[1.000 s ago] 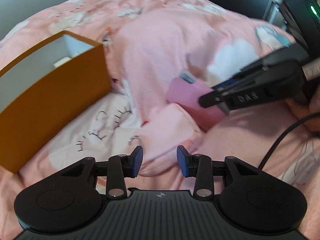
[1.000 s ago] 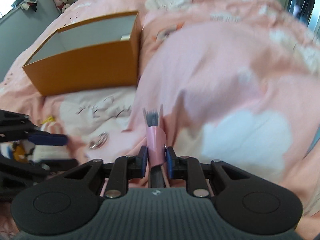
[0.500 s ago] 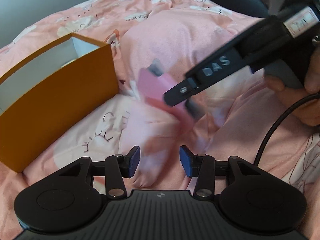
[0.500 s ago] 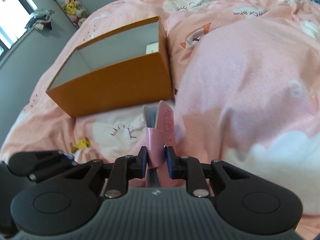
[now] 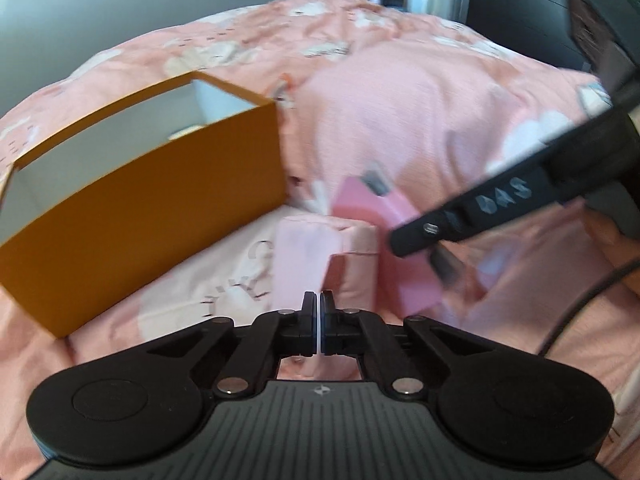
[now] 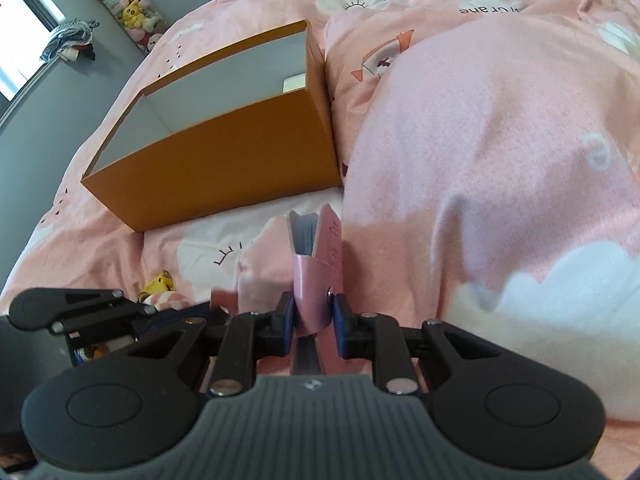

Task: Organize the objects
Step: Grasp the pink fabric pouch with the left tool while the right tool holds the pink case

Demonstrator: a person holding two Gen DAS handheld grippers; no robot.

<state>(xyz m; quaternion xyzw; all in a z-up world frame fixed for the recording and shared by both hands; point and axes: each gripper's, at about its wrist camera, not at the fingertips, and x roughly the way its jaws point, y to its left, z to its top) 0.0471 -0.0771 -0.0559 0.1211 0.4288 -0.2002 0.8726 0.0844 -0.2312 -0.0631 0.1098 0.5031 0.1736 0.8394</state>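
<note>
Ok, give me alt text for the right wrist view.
The right hand-held gripper is shut on a pink wallet, held on edge above a pink patterned bedspread. An open orange box sits on the bed just beyond, and part of the left hand-held gripper shows at lower left.

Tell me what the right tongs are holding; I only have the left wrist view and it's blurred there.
Observer: A pink snap wallet, clamped between the right tongs, with its open edge pointing toward the orange box.
Operator: Anything loose near my left tongs?
Observer: Yes, a small yellow toy lies on the bedding right beside them.
</note>
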